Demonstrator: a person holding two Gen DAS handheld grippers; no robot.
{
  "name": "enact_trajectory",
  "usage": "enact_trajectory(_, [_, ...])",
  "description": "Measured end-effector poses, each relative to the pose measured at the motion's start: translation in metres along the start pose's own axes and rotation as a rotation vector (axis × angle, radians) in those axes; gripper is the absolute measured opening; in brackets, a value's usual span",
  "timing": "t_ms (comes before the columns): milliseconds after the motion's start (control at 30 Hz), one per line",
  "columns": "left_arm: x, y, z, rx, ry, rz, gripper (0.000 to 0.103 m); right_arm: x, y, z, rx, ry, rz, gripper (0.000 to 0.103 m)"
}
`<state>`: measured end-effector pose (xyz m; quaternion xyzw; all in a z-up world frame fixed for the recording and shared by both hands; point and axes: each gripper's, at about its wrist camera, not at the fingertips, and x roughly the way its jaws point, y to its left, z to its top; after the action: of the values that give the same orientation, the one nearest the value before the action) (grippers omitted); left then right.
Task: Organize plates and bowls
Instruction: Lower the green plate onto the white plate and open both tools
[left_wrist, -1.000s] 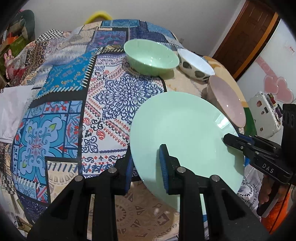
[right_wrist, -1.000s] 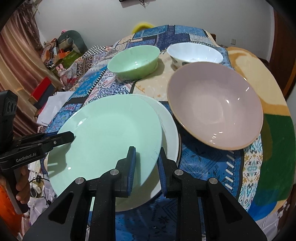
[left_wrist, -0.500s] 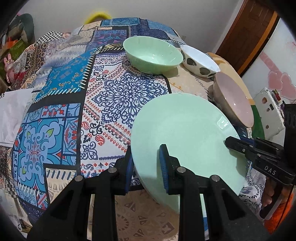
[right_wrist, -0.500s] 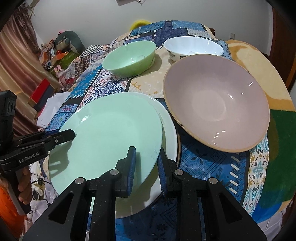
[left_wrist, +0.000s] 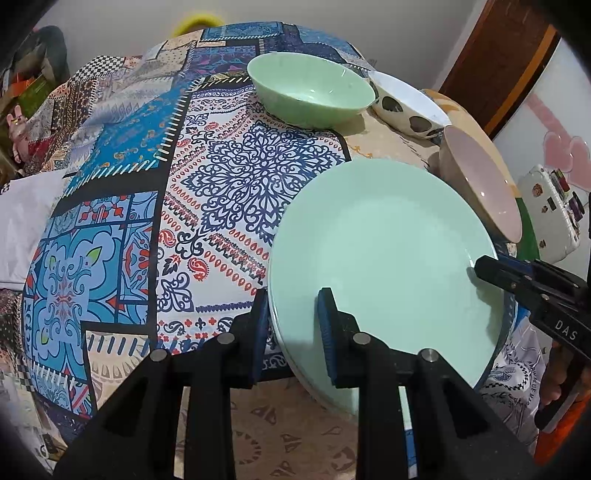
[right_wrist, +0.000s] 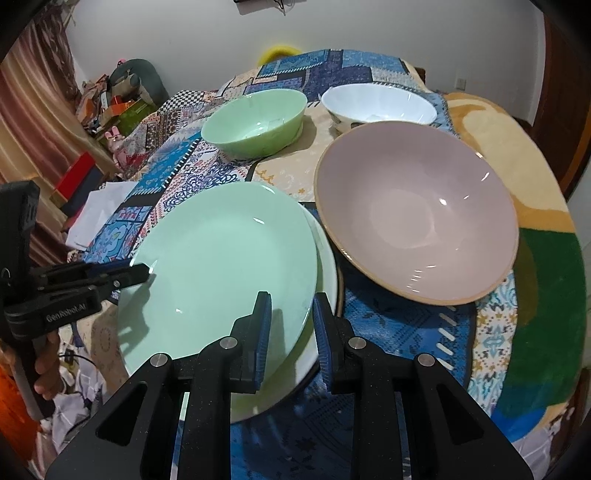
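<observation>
Gripping green plate (left_wrist: 388, 251) rim, both fingers (left_wrist: 327, 325)

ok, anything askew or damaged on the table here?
No damage or spills. The green plate sits off-centre on the white plate, whose rim shows only on the right; both grippers clamp the stack's edges.

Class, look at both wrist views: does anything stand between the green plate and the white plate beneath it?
Nothing visible does. The green plate, gripped at opposite rims by the left gripper and right gripper, sits just over the white plate.
</observation>
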<state>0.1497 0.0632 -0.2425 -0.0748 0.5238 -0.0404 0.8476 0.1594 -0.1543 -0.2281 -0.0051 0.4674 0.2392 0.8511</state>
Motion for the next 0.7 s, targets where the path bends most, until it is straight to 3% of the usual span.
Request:
enact_trajectory(200, [-0.019, -0.005, 0.003, 0.020, -0.050, 0.021, 0.025, -0.022, -0.007, 0.004, -0.016, -0.051, -0.032, 0.022])
enact_trajectory(367, [-0.042, -0.016, 0.012, 0.044, -0.114, 0.028, 0.032, -0.044, -0.014, 0.012, -0.008, -0.117, -0.048, 0.031])
enact_trajectory(700, [-0.082, -0.062, 0.039, 0.113, -0.265, -0.006, 0.068, -0.076, -0.036, 0.031, 0.018, -0.251, -0.117, 0.060])
